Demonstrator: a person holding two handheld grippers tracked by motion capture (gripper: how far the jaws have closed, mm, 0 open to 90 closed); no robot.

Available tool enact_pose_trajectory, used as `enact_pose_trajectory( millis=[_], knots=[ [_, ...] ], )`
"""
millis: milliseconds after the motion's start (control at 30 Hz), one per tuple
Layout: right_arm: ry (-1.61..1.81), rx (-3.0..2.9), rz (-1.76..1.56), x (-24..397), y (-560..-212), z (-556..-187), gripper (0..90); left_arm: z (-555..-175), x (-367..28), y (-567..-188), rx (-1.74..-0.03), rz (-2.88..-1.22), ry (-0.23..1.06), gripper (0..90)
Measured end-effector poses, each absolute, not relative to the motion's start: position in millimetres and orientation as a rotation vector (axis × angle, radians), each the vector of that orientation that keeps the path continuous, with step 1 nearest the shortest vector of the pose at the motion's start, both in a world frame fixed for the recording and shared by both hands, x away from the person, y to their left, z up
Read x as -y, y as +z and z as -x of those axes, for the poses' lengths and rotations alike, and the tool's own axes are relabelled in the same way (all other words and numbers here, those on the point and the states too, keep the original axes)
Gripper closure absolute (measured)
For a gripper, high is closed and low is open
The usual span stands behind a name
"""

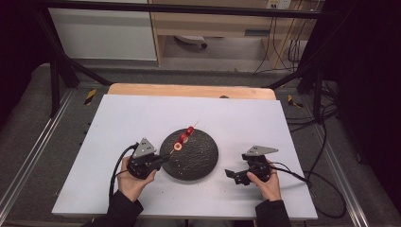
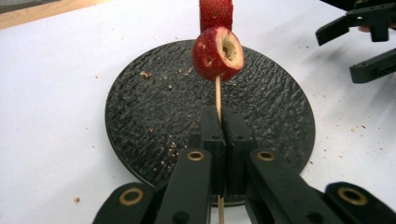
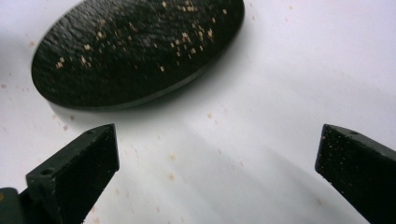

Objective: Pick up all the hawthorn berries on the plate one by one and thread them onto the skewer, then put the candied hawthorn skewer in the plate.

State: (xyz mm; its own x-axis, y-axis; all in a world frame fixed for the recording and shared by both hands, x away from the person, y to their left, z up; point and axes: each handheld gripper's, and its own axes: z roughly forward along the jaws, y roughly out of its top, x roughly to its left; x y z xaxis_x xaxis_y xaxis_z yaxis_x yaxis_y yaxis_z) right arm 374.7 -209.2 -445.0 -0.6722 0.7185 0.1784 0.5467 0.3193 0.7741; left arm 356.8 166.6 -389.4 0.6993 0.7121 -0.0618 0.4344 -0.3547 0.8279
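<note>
Skewer: a thin wooden stick (image 2: 217, 95) is carrying red strawberry pieces (image 2: 217, 52), cut faces hollow and pale.
Left gripper (image 2: 221, 122): its black jaws are clamping the stick over the plate.
Plate: a round, rough-textured black slab (image 1: 198, 158) is holding scattered crumbs.
Right gripper (image 3: 217, 168): jaws are standing wide apart, holding nothing, beside the plate.
Surface: a white board (image 1: 127, 118) is lying on a wooden table (image 1: 189, 90).

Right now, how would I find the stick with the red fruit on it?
Look at the white table, then the round black plate in its middle. Over the plate's left side, the left gripper pinches a thin wooden skewer threaded with red fruit pieces, the only red things there.
</note>
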Motion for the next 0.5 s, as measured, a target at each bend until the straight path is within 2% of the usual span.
enact_pose_trajectory(
  millis=[500],
  knots=[
    [1.236, -2.371, -1.220, 243, -457, -360, 0.6, -380, -145, -382, -0.891, -2.101, 0.353, 88.5]
  ],
)
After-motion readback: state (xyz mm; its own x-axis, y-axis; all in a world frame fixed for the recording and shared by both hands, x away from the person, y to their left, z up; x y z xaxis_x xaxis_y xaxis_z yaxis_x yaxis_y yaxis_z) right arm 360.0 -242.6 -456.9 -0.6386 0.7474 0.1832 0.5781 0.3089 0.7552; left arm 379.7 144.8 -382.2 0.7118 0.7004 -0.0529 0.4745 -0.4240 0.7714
